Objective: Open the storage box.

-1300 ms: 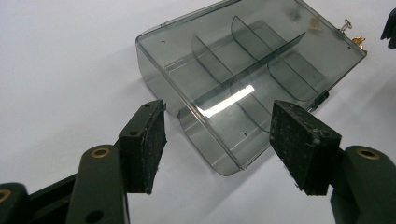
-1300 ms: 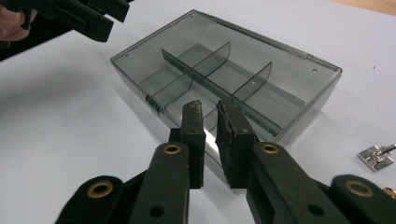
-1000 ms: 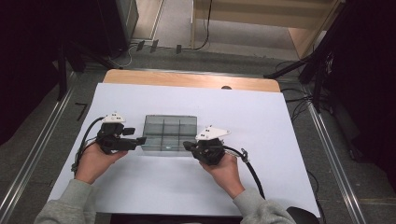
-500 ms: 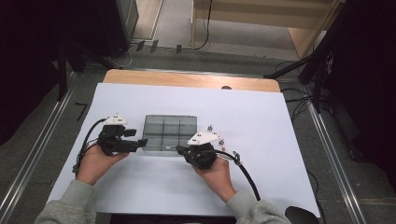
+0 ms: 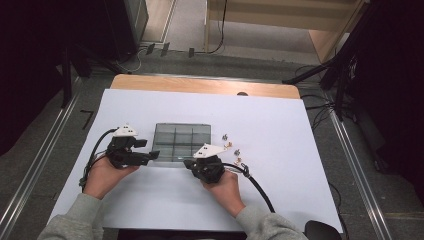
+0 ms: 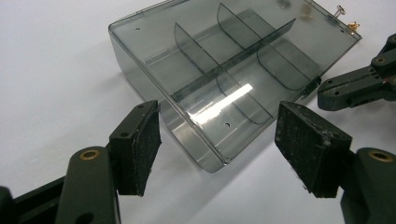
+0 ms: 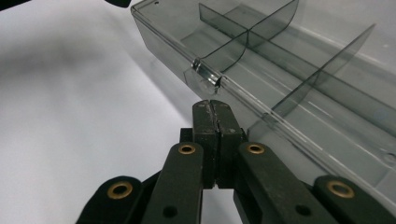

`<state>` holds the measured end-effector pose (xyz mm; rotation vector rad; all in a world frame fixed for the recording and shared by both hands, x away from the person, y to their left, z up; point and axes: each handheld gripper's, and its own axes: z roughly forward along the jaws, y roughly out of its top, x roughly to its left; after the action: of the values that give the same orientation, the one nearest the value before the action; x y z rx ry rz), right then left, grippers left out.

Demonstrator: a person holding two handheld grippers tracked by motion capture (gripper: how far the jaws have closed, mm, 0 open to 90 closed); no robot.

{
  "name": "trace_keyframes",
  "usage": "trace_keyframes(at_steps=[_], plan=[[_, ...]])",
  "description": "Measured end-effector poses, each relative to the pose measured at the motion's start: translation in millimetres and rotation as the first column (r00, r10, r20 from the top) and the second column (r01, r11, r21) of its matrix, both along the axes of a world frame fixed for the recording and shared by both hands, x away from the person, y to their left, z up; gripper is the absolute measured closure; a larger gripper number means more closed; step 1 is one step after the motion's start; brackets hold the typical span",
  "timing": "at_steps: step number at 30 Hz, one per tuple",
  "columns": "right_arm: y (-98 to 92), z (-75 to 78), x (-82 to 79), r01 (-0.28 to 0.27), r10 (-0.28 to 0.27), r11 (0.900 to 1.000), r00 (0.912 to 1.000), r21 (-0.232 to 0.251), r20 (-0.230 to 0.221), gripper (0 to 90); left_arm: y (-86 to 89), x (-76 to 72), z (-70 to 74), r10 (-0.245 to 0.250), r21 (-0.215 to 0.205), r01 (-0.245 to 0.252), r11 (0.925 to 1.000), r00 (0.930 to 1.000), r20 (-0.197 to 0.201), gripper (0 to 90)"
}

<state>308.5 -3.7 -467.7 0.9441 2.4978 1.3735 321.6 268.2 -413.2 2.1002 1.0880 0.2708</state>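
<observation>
A smoky clear compartment box (image 5: 181,142) lies open-topped on the white sheet (image 5: 280,120). My left gripper (image 5: 149,149) is at its near left corner. In the left gripper view the box (image 6: 224,60) pokes that corner between the pads (image 6: 140,144), which stand apart from its walls; the jaws have just been opening. My right gripper (image 5: 188,162) is shut with nothing in it, at the box's front edge. In the right gripper view its closed tips (image 7: 215,116) sit just short of the small latch (image 7: 205,74) on the box's front wall (image 7: 243,88).
Several small screws (image 5: 231,149) lie scattered on the sheet right of the box, two of them visible as screws (image 6: 345,18) past its far corner. The right gripper (image 6: 359,86) appears at the right edge of the left gripper view. A wooden table edge (image 5: 200,85) runs behind the sheet.
The right gripper has slid left along the box's front edge and lower, uncovering the screws beside the box. The left jaws stand wider apart; the left hand has stayed put.
</observation>
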Motion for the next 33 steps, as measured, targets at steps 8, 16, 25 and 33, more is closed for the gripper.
trace_keyframes(at_steps=[8,16,25,33], plan=[[5.4,-5.2,3.1,0.020,-0.020,1.000,0.9997,0.008,-0.015,90.0,0.8,0.4,-1.4,0.007,-0.005,-0.007,1.0000,1.0000,-0.002,31.7],[9.5,-7.0,3.3,0.022,-0.021,0.999,0.9994,0.025,-0.026,90.0,0.6,0.2,-2.4,0.001,0.003,-0.001,1.0000,1.0000,-0.004,31.6],[10.0,-7.0,4.3,0.017,-0.016,0.999,0.9994,0.031,-0.030,90.0,-0.2,-0.2,-2.7,-0.005,-0.026,0.004,0.9996,1.0000,-0.006,31.8],[9.4,-5.2,3.5,0.016,-0.015,0.999,0.9994,0.038,-0.031,90.0,-1.5,0.0,-4.0,-0.011,-0.011,0.011,0.9999,0.9998,-0.015,32.0]])
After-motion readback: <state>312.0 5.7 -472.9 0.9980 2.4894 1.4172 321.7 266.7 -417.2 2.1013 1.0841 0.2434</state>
